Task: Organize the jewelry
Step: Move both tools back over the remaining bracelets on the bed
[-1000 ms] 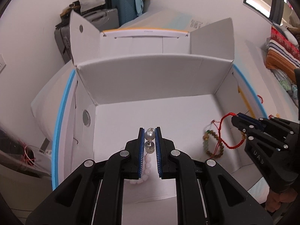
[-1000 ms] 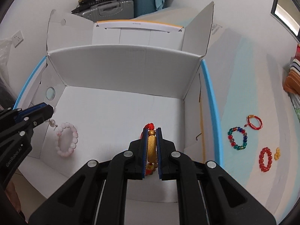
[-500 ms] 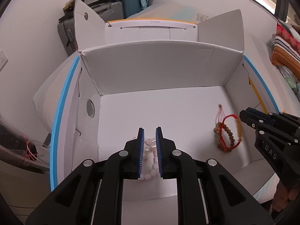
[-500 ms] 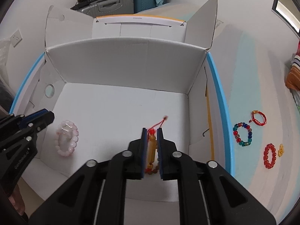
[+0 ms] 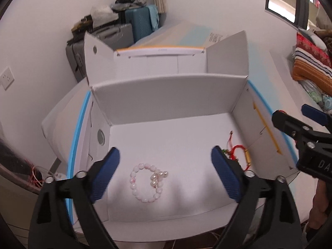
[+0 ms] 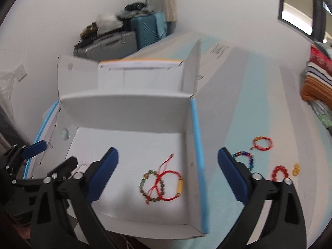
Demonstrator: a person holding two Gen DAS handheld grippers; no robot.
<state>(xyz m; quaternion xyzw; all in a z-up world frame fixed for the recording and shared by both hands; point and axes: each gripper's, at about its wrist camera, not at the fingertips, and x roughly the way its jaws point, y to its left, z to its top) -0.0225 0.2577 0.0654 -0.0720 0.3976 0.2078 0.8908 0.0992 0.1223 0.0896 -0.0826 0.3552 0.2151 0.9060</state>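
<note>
Tools left point(image 5: 165, 175) and right point(image 6: 168, 174) gape wide, empty, above box point(image 5: 166, 95).

The surface point(image 6: 238, 103) is white with pale blue stripes, and an open white cardboard box point(image 6: 132, 108) sits on its left part. Directly on the surface to the right of the box lie a red cord bracelet point(image 6: 263, 143), a multicoloured bead bracelet point(image 6: 248, 160), a red bead bracelet point(image 6: 280, 172) and a small yellow piece point(image 6: 296, 169), all near one another.
</note>
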